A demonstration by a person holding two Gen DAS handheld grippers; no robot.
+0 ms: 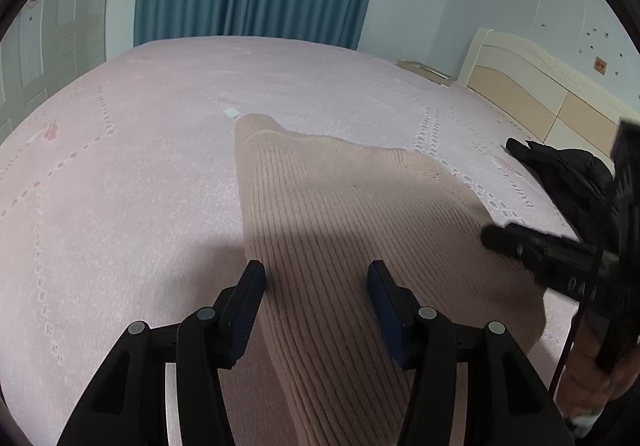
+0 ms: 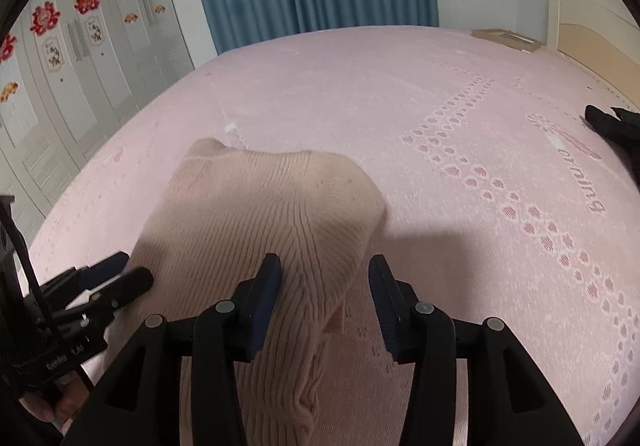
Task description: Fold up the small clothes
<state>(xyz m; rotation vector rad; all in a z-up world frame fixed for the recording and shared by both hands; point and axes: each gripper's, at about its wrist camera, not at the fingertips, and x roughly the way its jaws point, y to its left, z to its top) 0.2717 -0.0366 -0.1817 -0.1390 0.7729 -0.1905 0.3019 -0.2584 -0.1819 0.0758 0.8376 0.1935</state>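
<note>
Ribbed beige knit, a small sweater (image 1: 360,213), lay spread on the pink bed (image 1: 120,165), folded over itself toward the near edge. Both the left gripper (image 1: 316,298) and the right gripper (image 2: 325,294) stood with jaws apart and nothing pinched; cloth ran between each pair of pads without being pressed.

The likely trouble, as I judged it, was the loose fold. With neither gripper holding the fabric, the doubled layer could slump or spring open, and a careless close might catch only the top layer, or drag the bedcover up with it. The right gripper's jaws straddled the sweater's edge, half over bare bed, so a grip there could miss.

Only the right wrist view showed that edge and the small flap (image 2: 336,322) poking out beneath it. The left wrist view alone showed the sweater's long left side and a black garment (image 1: 560,173) lying well apart near the headboard (image 1: 540,85).
</note>
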